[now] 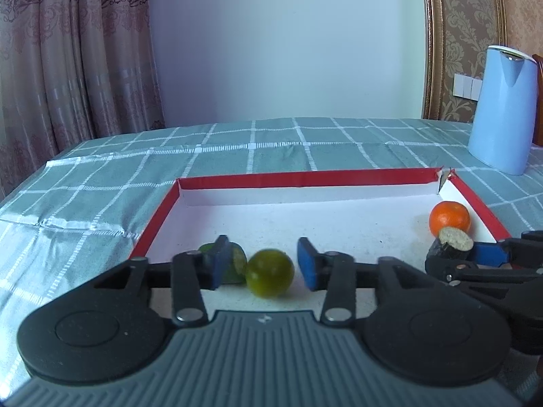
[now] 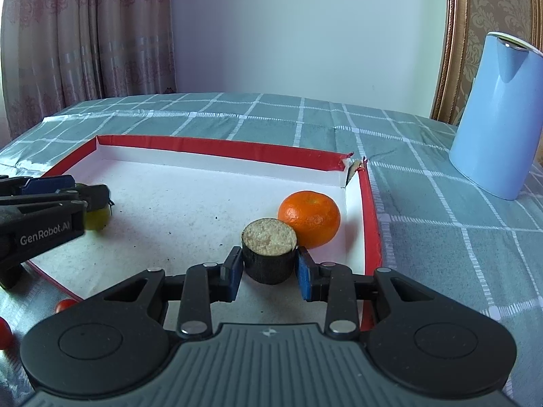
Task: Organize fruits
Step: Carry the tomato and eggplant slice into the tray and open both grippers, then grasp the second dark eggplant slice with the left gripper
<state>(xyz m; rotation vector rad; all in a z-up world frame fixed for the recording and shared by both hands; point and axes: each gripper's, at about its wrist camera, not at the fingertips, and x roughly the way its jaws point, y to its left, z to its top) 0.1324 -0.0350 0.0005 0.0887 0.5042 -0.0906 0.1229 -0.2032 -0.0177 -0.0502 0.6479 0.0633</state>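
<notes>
A shallow white tray with a red rim (image 1: 305, 179) (image 2: 217, 146) lies on the checked tablecloth. My left gripper (image 1: 263, 264) is open over the tray's near left part; a green round fruit (image 1: 269, 273) sits between its fingers, touching neither. A second green fruit (image 1: 234, 261), cut or partly hidden, lies behind the left finger. My right gripper (image 2: 268, 273) is shut on a dark-skinned cut piece with a pale top (image 2: 268, 254) (image 1: 454, 242), just in front of an orange mandarin (image 2: 309, 218) (image 1: 449, 218) in the tray's right corner.
A light blue jug (image 1: 502, 108) (image 2: 499, 115) stands on the table to the right beyond the tray. Small red fruits (image 2: 64, 304) lie on the cloth by the tray's near left edge. Curtains hang at the left and a wall lies behind.
</notes>
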